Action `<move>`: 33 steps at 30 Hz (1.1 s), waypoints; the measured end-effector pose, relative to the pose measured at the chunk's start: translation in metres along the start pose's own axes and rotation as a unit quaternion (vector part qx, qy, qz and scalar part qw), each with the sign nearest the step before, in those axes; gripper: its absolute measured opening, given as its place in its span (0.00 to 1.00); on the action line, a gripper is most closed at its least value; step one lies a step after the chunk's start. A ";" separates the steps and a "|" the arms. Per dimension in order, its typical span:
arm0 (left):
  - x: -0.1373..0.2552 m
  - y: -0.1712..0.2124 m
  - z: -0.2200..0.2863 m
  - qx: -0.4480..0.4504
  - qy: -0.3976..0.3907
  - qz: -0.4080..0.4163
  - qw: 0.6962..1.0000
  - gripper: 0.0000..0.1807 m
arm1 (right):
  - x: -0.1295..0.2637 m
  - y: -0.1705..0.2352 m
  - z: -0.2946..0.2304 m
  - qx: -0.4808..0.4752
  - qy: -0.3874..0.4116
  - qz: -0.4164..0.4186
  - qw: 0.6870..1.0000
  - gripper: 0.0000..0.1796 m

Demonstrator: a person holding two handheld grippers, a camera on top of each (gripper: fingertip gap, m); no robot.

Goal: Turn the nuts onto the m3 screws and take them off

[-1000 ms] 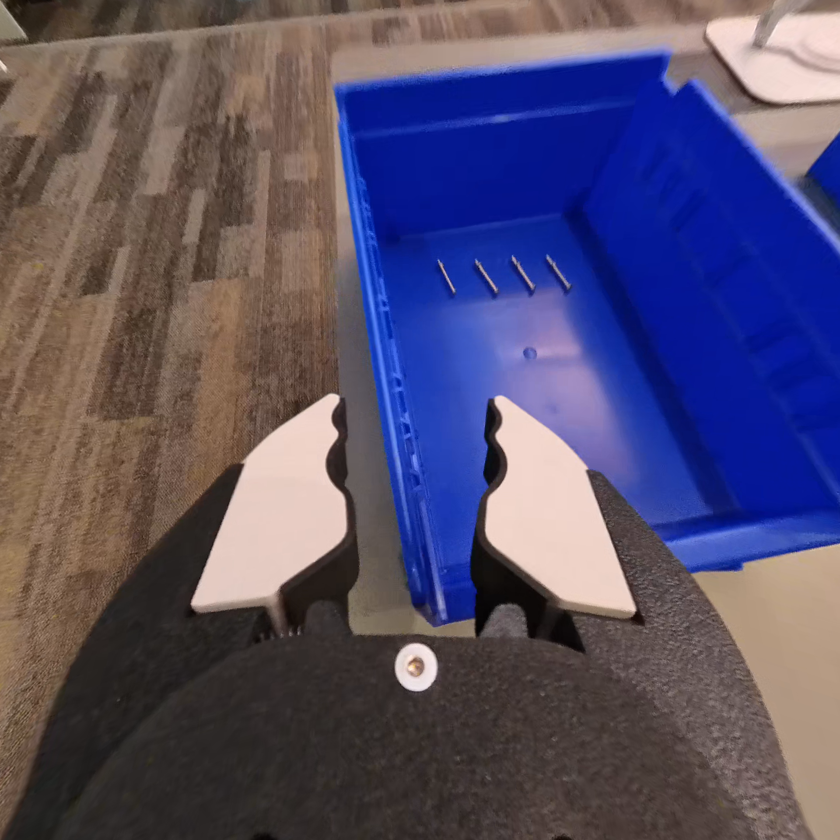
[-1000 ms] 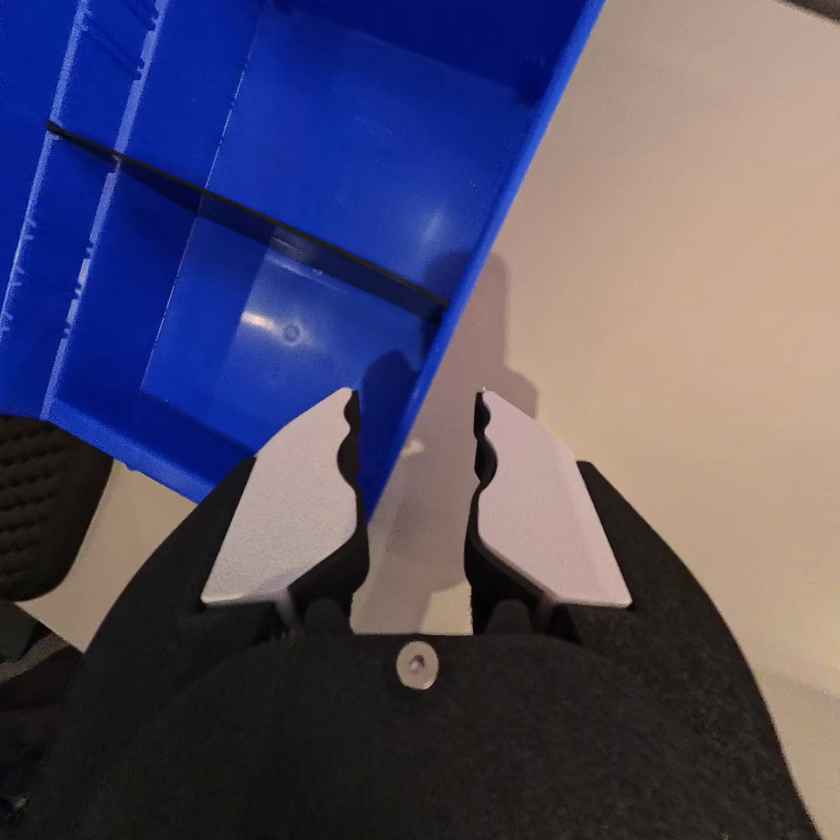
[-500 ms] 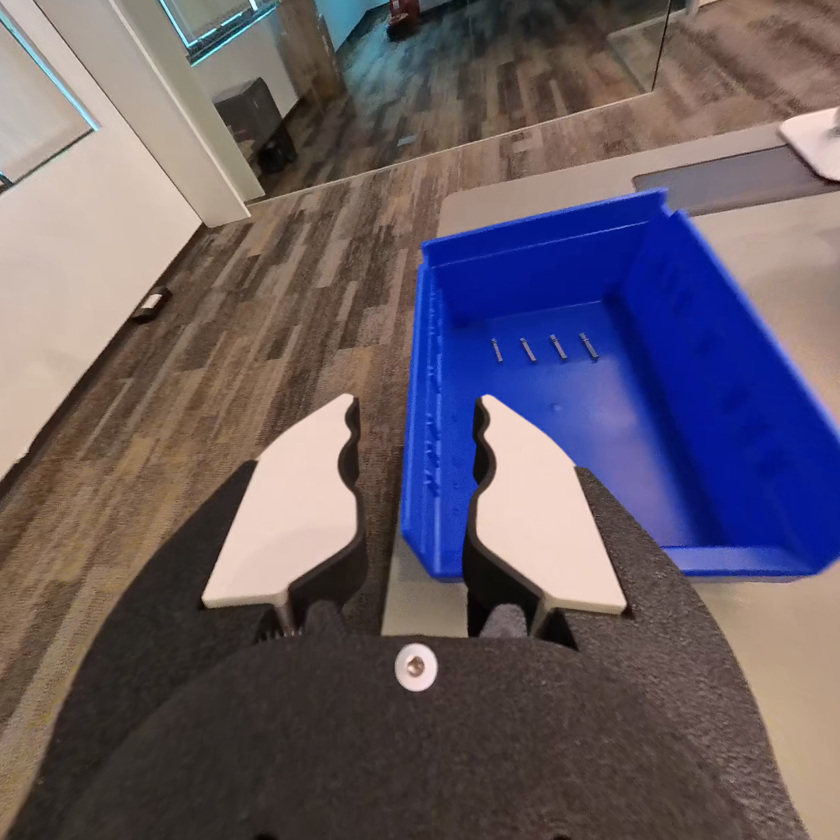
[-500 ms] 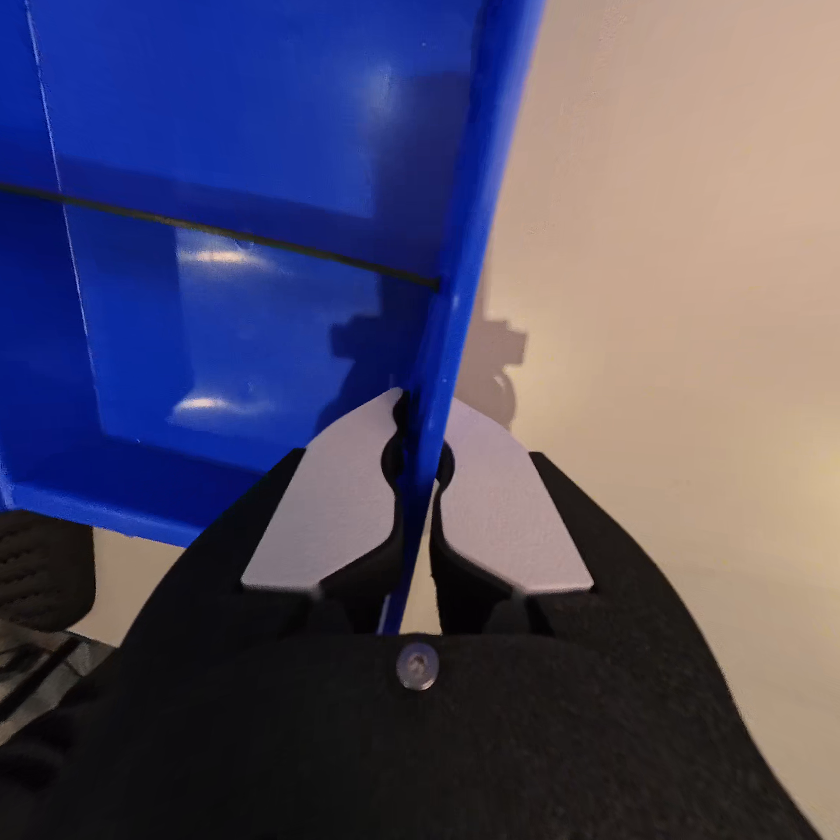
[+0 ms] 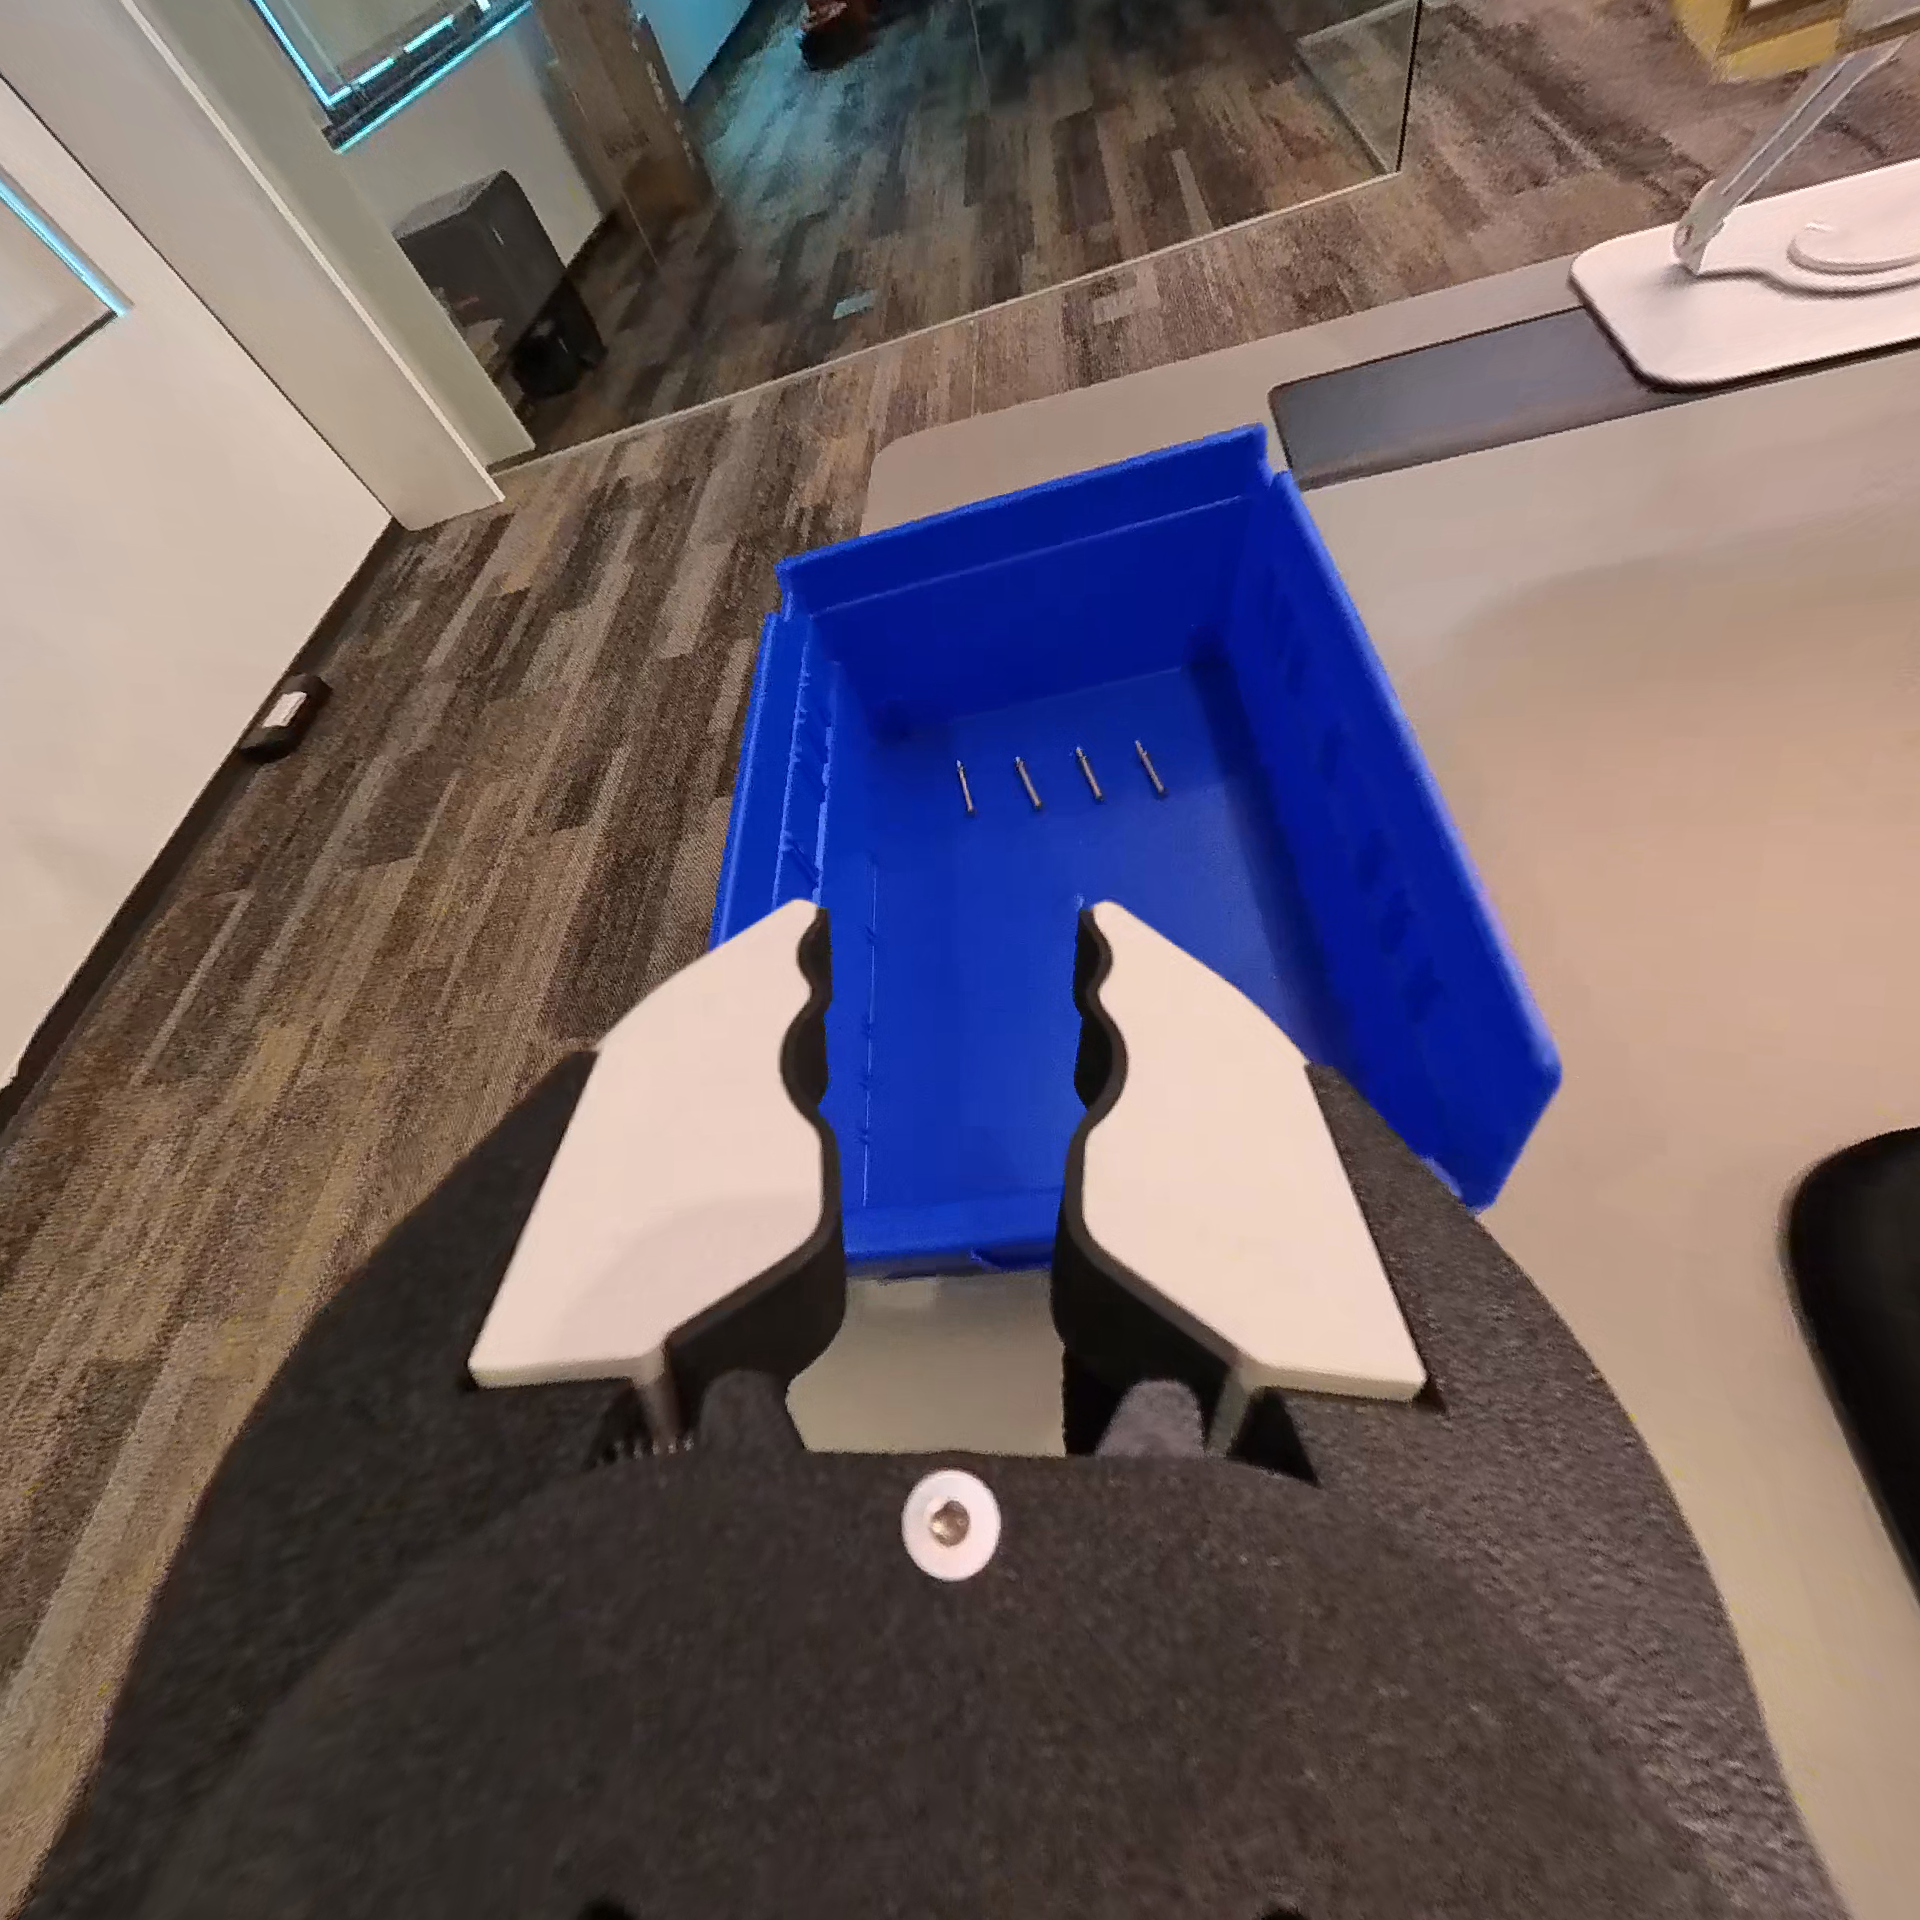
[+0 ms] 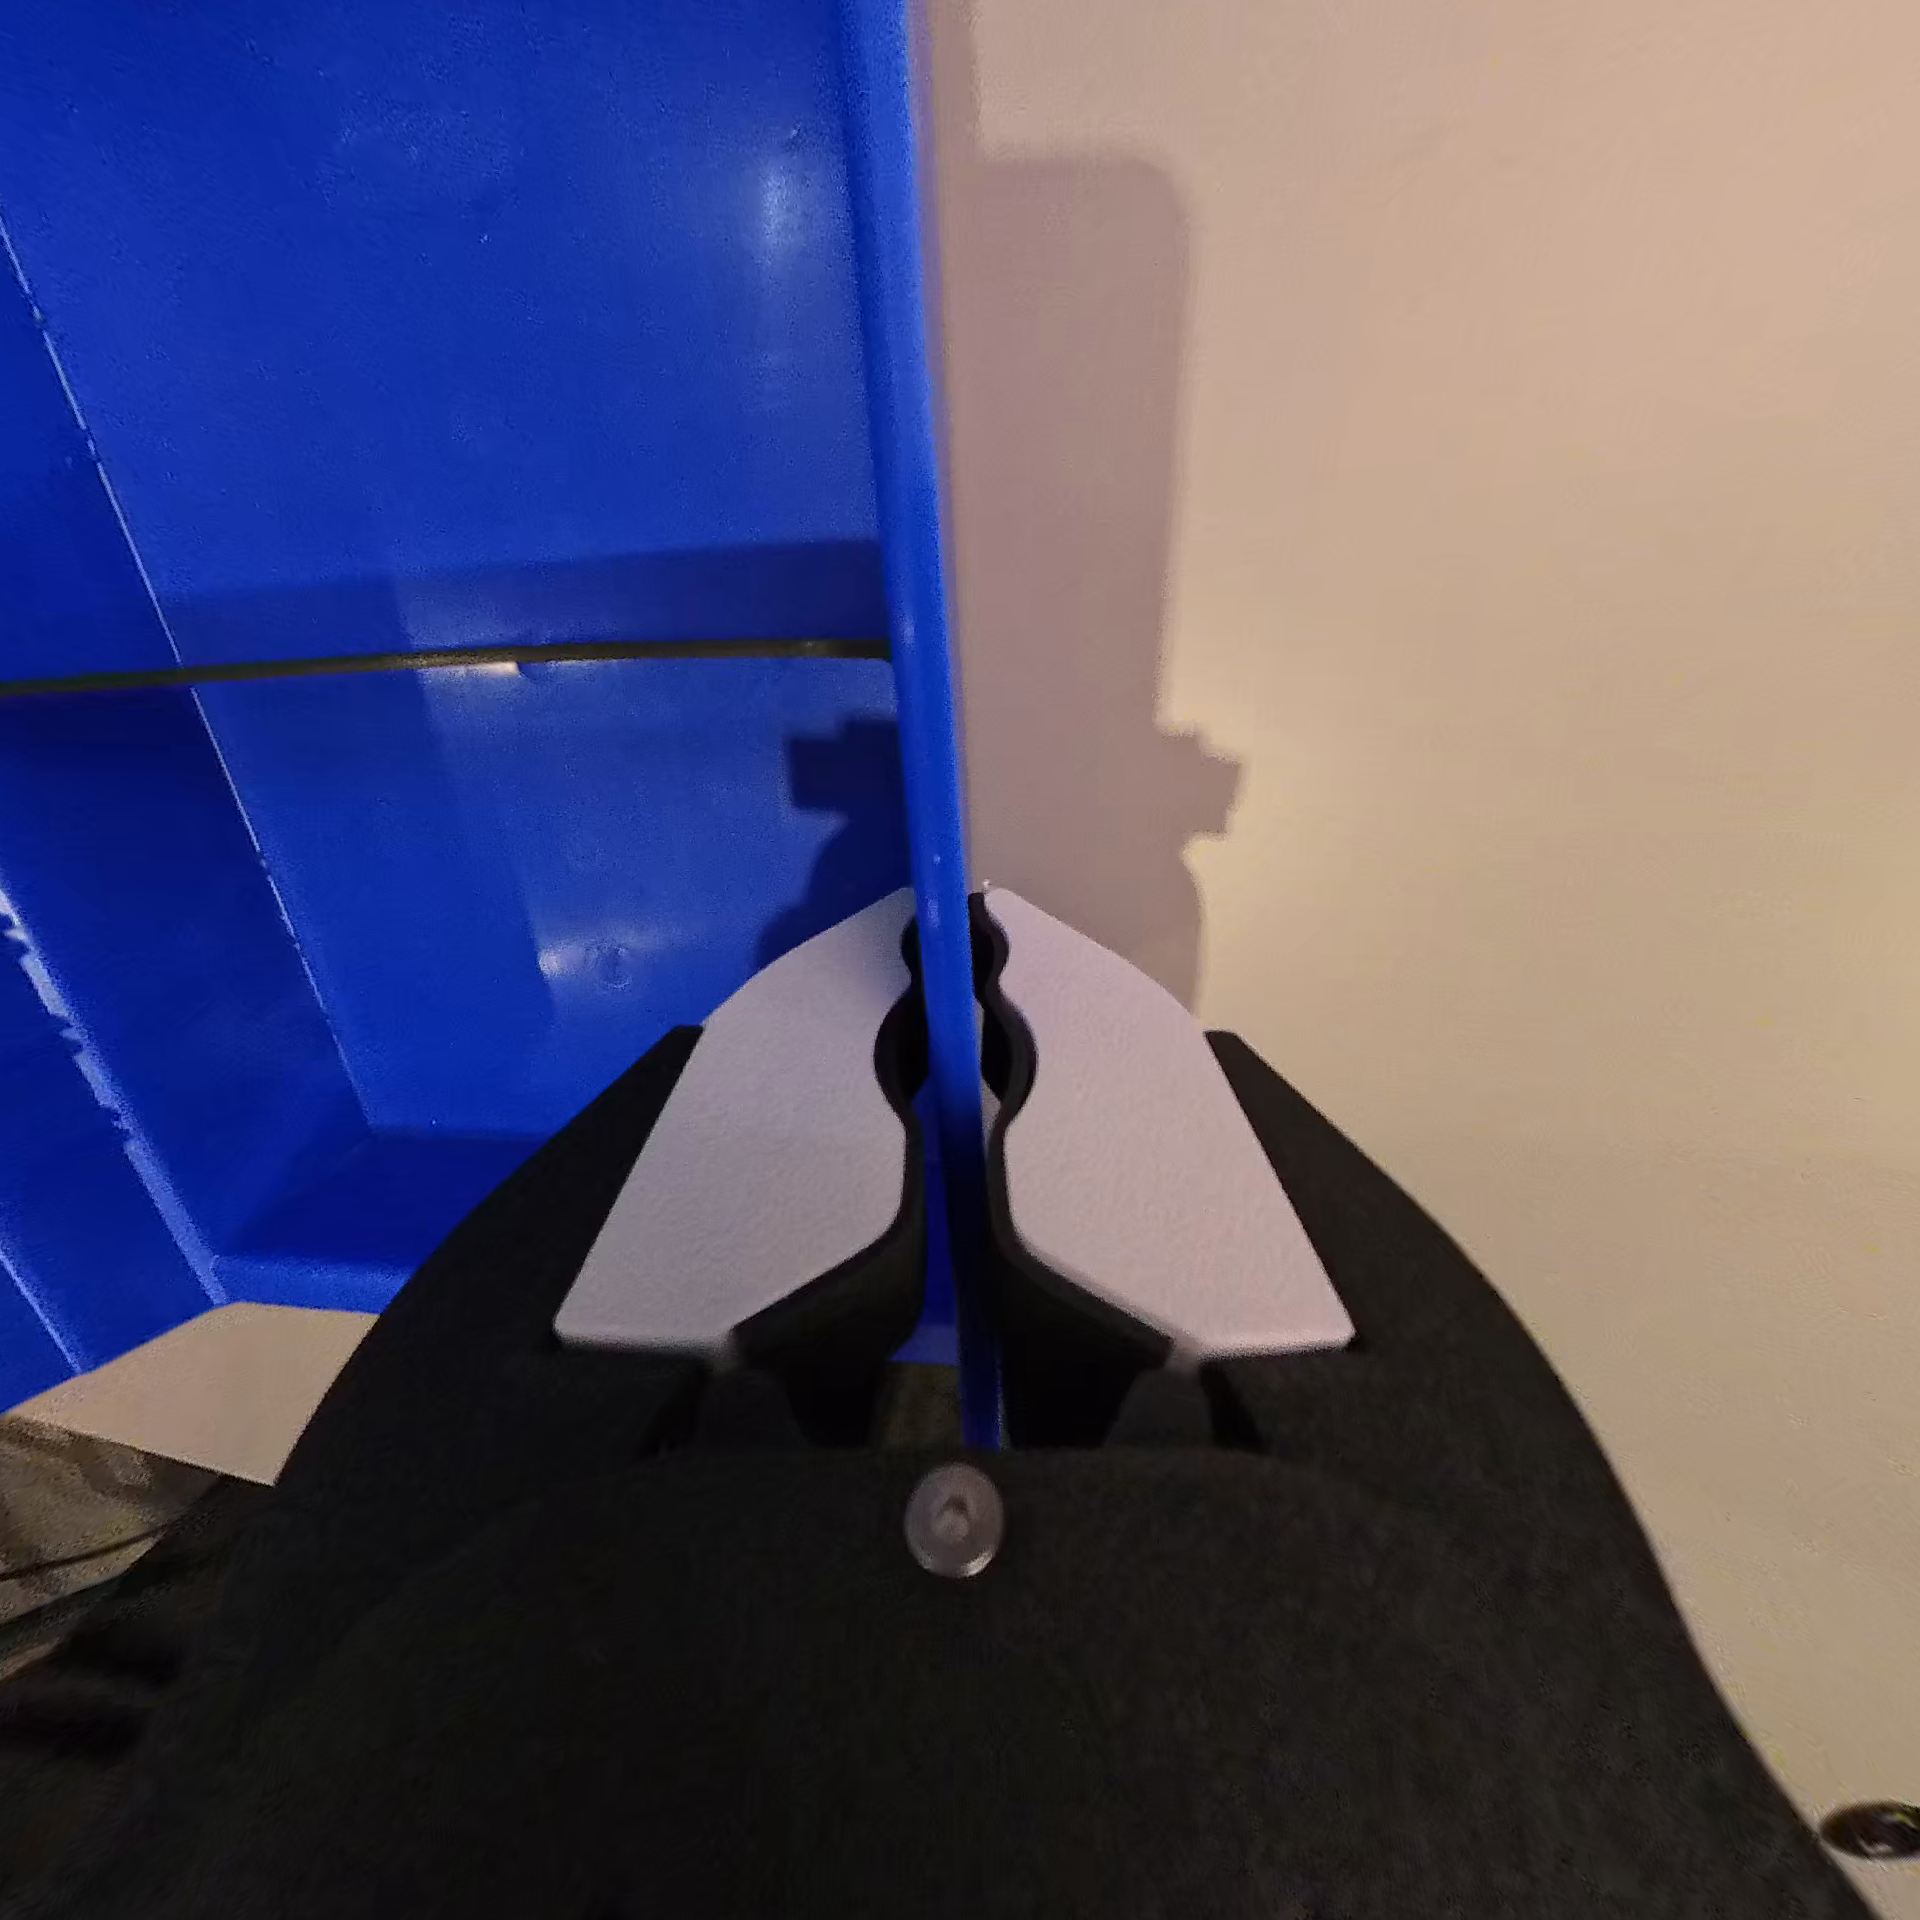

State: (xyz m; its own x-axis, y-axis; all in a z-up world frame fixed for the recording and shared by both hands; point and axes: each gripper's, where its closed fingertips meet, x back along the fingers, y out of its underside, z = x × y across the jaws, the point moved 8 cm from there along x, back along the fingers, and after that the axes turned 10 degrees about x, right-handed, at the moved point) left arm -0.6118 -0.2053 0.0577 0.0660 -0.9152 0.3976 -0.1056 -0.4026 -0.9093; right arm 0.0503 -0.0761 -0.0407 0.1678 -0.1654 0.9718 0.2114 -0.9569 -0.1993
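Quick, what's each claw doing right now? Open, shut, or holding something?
Left gripper: open, holding nothing, above the blue plastic bin that holds four thin metal screws.
Right gripper: shut on the side wall of a divided blue plastic bin.

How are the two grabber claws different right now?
The left gripper is open with nothing between its fingers; the right gripper is shut on a blue bin wall. The left hovers above a blue bin of screws. Both have pale fingers with wavy black pads.
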 end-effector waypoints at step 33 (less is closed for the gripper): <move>0.006 -0.034 0.052 -0.038 -0.049 -0.006 0.998 0.24 | 0.071 0.187 0.296 -0.113 0.024 0.040 0.993 0.03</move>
State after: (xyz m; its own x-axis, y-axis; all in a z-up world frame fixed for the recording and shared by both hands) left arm -0.5558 -0.1964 0.0844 0.1647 -0.9057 0.3906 -0.1799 -0.4169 -0.8910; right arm 0.3870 -0.1956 -0.0458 0.1274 -0.2484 0.9602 -0.0229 -0.9686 -0.2476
